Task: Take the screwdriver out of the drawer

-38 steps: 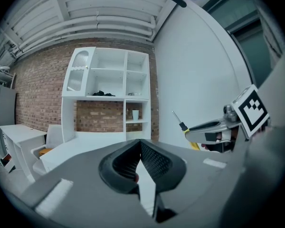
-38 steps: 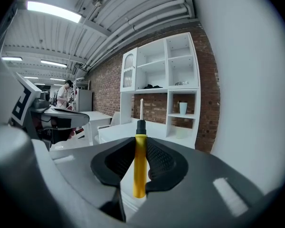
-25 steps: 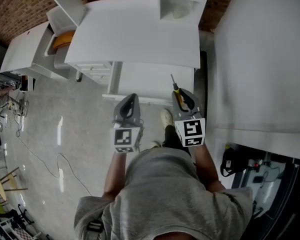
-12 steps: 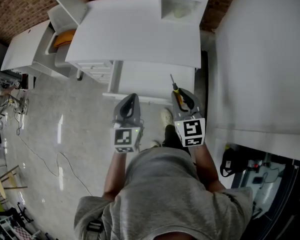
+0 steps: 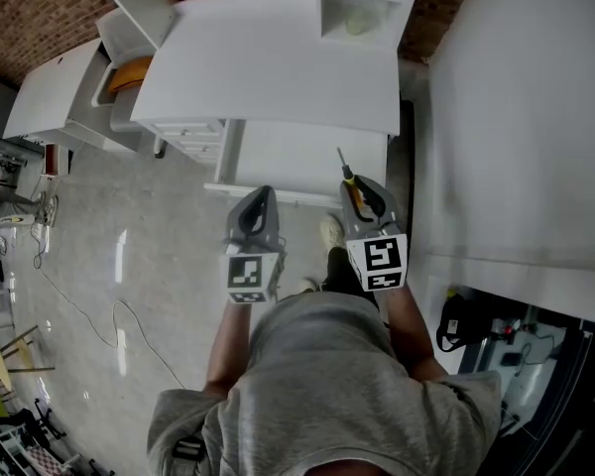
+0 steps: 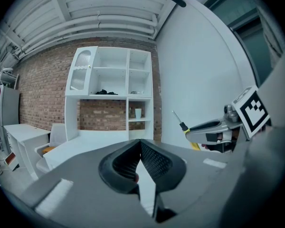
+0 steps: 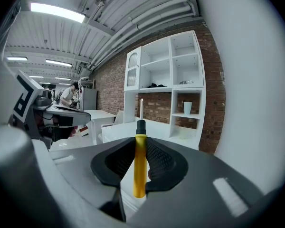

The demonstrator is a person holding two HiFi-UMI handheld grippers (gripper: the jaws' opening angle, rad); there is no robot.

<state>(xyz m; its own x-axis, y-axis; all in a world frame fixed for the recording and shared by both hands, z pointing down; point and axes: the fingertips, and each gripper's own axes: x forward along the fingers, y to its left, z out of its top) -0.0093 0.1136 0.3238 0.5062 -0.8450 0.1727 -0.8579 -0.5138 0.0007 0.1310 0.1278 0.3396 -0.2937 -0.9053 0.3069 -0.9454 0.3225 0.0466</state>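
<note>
A screwdriver [image 5: 347, 175] with a yellow handle and a thin metal shaft is clamped in my right gripper [image 5: 360, 192], shaft pointing away from me. In the right gripper view the handle [image 7: 139, 160] stands upright between the ribbed pads, which press on both its sides. Just beyond the grippers, a pulled-out white drawer [image 5: 278, 159] shows under the white desk [image 5: 278, 67]. My left gripper [image 5: 259, 199] hovers beside the right one over the drawer's front edge. Its pads [image 6: 152, 158] meet with nothing between them. The left gripper view also shows the right gripper [image 6: 210, 131] with the screwdriver.
A white shelf unit [image 5: 362, 8] stands at the desk's back against a brick wall. A tall white panel [image 5: 516, 117] closes off the right side. A small drawer cabinet [image 5: 183, 137] and a chair with an orange seat [image 5: 124, 75] are left. A cable [image 5: 89, 315] lies on the floor.
</note>
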